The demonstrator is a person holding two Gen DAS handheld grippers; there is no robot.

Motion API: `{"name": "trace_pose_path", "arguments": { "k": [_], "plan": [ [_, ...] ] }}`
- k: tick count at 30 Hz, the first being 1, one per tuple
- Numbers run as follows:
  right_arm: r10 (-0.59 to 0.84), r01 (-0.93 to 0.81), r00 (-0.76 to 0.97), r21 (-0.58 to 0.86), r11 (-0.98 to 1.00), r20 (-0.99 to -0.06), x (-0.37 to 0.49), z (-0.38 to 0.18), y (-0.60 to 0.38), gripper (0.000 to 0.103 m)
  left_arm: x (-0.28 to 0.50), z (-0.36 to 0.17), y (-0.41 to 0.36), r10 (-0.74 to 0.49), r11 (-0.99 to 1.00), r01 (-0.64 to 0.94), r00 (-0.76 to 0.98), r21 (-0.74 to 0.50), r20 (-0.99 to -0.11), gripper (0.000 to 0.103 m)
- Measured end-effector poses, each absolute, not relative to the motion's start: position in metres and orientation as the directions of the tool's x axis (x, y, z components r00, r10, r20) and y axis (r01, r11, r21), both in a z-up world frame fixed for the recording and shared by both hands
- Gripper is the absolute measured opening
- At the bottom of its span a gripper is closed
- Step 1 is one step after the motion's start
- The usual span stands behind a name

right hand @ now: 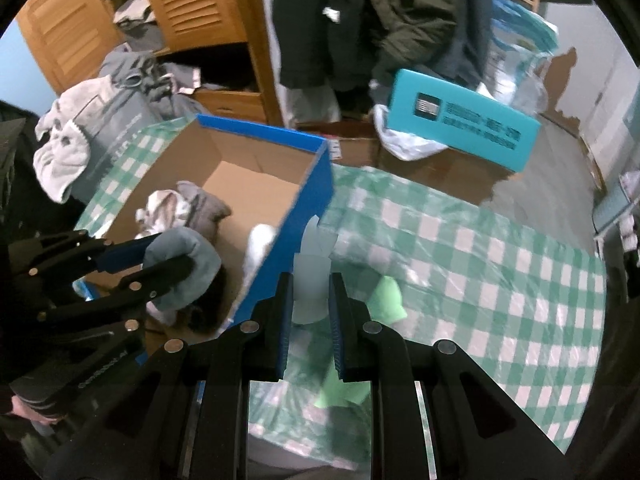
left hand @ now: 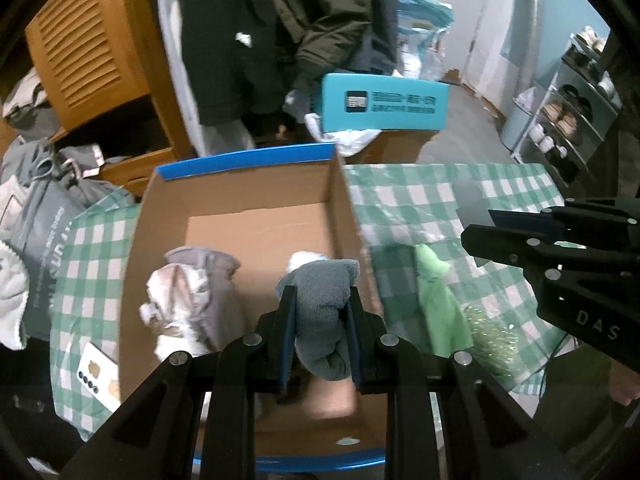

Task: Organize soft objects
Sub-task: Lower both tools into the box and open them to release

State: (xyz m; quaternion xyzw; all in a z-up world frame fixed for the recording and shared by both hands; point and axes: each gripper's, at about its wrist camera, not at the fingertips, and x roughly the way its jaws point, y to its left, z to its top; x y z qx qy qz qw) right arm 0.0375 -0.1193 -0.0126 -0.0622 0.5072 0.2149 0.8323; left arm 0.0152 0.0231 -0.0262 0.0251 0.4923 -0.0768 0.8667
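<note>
My left gripper (left hand: 322, 334) is pinching a grey fleece sock (left hand: 326, 312), both pads pressed into its sides, and it hangs over the near right part of the open cardboard box (left hand: 256, 196). The sock's long axis runs roughly along my fingers, one fluffy end pointing away toward the box's far wall, the rolled end drooping back toward me. My right gripper (right hand: 310, 304) is closed on a pale, thin, whitish soft piece (right hand: 312, 276), too blurred to name; it stands up between the pads, its tip pointing away, just outside the box's blue right wall.

As for progress, I judge us partway. A grey and white bundled garment (left hand: 192, 300) already lies in the box's left side, and something white (left hand: 304, 260) sits just behind the sock. Still out on the green checked tablecloth (left hand: 440, 200) is a light green soft item (left hand: 438, 308), lying lengthwise away from me, beside a glittery tinsel clump (left hand: 492, 336).
</note>
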Motion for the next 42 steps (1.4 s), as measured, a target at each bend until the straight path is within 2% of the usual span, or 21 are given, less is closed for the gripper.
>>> {"name": "trace_pose_path", "arguments": {
  "k": [22, 29, 31, 33, 35, 39, 42],
  "plan": [
    [0.329, -0.533, 0.297, 0.130, 0.836, -0.896, 0.037, -0.029, -0.034, 0.016, 0.015, -0.050, 0.092, -0.015, 1.000, 0.012, 0.458, -0.011, -0.889, 0.023],
    [0.329, -0.543, 0.269, 0.139, 0.828, -0.905, 0.039, -0.038, -0.026, 0.017, 0.016, -0.056, 0.099, 0.012, 1.000, -0.012, 0.446, 0.007, -0.895, 0.027],
    [0.335, -0.541, 0.263, 0.149, 0.827, -0.905, 0.040, -0.039, -0.025, 0.021, 0.017, -0.058, 0.100, 0.017, 1.000, -0.017, 0.439, 0.011, -0.898, 0.031],
    [0.338, -0.540, 0.260, 0.154, 0.828, -0.905, 0.041, -0.040, -0.025, 0.031, 0.017, -0.058, 0.101, 0.020, 1.000, -0.021, 0.441, 0.012, -0.898, 0.042],
    [0.340, -0.536, 0.264, 0.156, 0.830, -0.903, 0.042, -0.039, -0.025, 0.037, 0.017, -0.057, 0.102, 0.027, 1.000, -0.026, 0.450, 0.017, -0.893, 0.049],
    [0.334, -0.523, 0.272, 0.153, 0.838, -0.903, 0.044, -0.039, -0.028, 0.040, 0.018, -0.056, 0.103, 0.043, 0.999, -0.034, 0.457, 0.030, -0.888, 0.057],
    [0.329, -0.507, 0.281, 0.152, 0.849, -0.902, 0.046, -0.038, -0.034, 0.047, 0.019, -0.056, 0.101, 0.042, 0.999, -0.032, 0.451, 0.031, -0.892, 0.058]
  ]
}}
